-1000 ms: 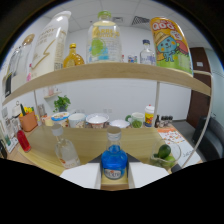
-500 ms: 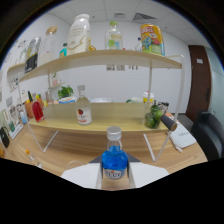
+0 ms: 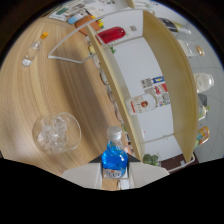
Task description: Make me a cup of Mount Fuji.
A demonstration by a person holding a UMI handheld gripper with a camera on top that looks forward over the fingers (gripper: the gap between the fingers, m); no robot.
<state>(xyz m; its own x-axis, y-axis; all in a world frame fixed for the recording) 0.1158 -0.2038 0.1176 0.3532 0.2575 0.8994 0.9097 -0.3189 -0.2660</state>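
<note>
Between the fingers [image 3: 116, 175], a blue-liquid bottle [image 3: 114, 154] is clamped and tipped over the bench [image 3: 30, 95]
Both fingers press on the bottle's sides, its pale cap end pointing ahead; a clear glass bowl of ice [image 3: 56, 132] stands on the bench just beside the bottle, a small empty glass [image 3: 30, 54] well beyond the bowl. By my reading the drink is barely begun: ice is ready, no blue liquid shows in either vessel, pouring remains

Bare tabletop [image 3: 65, 85] lies open between the glass bowl [image 3: 56, 132] and the shelf [image 3: 107, 75].
</note>
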